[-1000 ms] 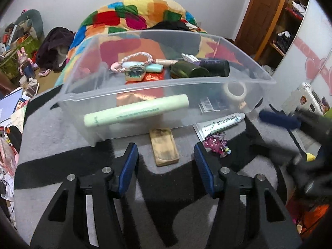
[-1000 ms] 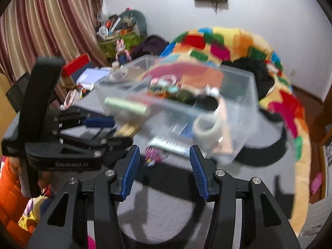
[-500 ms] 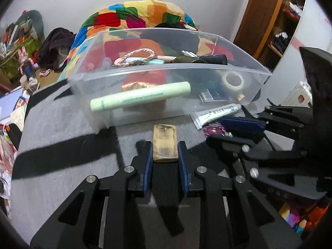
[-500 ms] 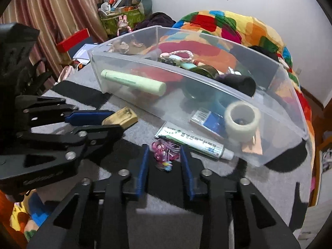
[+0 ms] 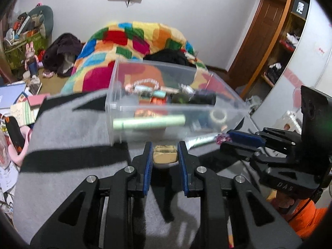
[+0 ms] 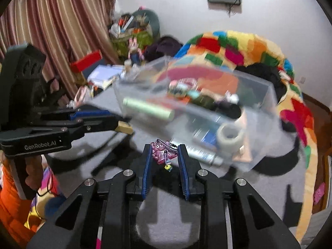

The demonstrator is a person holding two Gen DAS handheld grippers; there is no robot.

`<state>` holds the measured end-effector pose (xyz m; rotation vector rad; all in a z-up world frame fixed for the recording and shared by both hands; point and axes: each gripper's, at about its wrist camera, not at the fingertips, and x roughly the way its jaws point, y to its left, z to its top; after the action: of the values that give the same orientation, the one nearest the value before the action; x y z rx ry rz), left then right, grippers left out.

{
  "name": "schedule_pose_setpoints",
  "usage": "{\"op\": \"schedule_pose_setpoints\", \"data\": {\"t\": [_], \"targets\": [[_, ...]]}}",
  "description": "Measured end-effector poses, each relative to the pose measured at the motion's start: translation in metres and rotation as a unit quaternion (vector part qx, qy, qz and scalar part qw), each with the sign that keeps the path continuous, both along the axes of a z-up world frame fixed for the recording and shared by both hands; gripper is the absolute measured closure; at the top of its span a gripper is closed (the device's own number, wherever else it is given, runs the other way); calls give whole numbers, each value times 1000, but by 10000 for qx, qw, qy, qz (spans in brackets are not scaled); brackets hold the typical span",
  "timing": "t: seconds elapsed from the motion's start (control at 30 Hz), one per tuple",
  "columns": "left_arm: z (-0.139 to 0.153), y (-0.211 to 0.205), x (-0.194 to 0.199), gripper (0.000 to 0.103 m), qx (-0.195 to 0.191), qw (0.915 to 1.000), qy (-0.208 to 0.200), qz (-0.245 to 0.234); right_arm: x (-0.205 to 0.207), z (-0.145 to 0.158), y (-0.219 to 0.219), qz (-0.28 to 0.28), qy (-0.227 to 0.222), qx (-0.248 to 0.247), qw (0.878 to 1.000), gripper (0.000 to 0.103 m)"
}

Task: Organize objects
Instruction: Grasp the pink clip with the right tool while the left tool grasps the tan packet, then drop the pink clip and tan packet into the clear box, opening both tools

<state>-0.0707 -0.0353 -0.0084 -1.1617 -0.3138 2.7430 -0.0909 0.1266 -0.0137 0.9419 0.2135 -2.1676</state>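
Observation:
My left gripper (image 5: 165, 152) is shut on a tan wooden block (image 5: 165, 155) and holds it above the grey blanket, just in front of the clear plastic bin (image 5: 116, 105). My right gripper (image 6: 164, 154) is shut on a pink charm keychain (image 6: 160, 153), also lifted in front of the bin (image 6: 269, 95). The bin holds a pale green tube (image 5: 149, 122), a tape roll (image 6: 229, 134), a dark bottle and several small items. A white tube (image 6: 199, 152) lies on the blanket against the bin's front wall. The right gripper also shows in the left wrist view (image 5: 226, 139).
The grey and black blanket (image 5: 68, 137) covers the surface. A colourful patchwork quilt (image 5: 132, 41) is heaped behind the bin. Books and clutter (image 5: 18, 101) lie at the left, striped curtains (image 6: 51, 31) beyond them, and a wooden door (image 5: 261, 39) at the right.
Both grippers went from open to shut, the left on the tan block, the right on the pink charm, and both have lifted their objects off the blanket.

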Motion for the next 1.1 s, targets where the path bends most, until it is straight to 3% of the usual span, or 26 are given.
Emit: {"op": "schedule_pose_setpoints", "data": {"t": [0.2, 0.47, 0.73, 0.87, 1.1], "targets": [[33, -1, -10, 80, -5, 9990, 442, 100, -8, 32, 19, -716, 637, -172, 9952, 81], [42, -4, -54, 80, -244, 9974, 523, 420, -50, 20, 26, -1422, 538, 114, 9883, 81], [5, -8, -84, 80, -170, 9988, -18, 450, -54, 8, 23, -1328, 379, 258, 9901, 80], [15, -2, -72, 80, -235, 9989, 178, 367, -50, 13, 26, -1192, 332, 127, 9922, 70], [28, 13, -44, 76, -402, 9985, 357, 51, -21, 25, 28, -749, 509, 7, 9959, 68]]}}
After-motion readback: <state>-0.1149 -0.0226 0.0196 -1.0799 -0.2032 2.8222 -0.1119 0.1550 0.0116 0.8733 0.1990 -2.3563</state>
